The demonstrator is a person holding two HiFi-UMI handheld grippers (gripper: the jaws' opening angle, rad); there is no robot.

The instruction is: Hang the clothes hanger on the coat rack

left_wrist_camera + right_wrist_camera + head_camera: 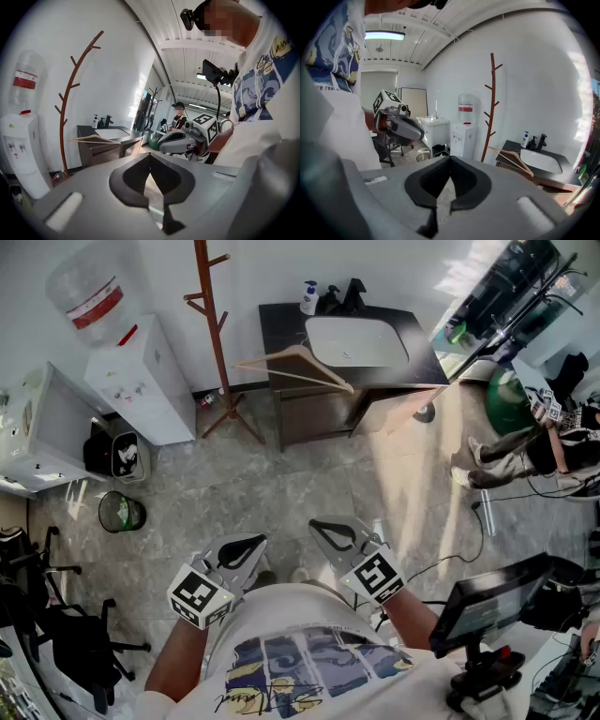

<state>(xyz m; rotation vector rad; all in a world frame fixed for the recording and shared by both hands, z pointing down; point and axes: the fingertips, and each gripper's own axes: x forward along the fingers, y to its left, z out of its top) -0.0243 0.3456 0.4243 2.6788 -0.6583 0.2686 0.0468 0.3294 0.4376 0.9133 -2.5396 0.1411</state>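
Note:
A wooden clothes hanger [295,367] lies on the left end of a dark vanity counter [281,320], partly overhanging its edge. The brown wooden coat rack [216,334] stands just left of the counter, against the white wall. Both grippers are held low, close to my body and far from the hanger. My left gripper [255,542] and right gripper [319,525] are shut with nothing between them. The left gripper view shows the rack [70,93], the hanger [93,139] and the right gripper [180,140]. The right gripper view shows the rack [491,103] and the hanger [511,159].
A white water dispenser [141,371] stands left of the rack, with a wire bin [122,512] and black office chairs [66,624] further left. A sink [356,341] is set in the counter. A seated person [525,451] and a monitor on a stand [487,601] are at right.

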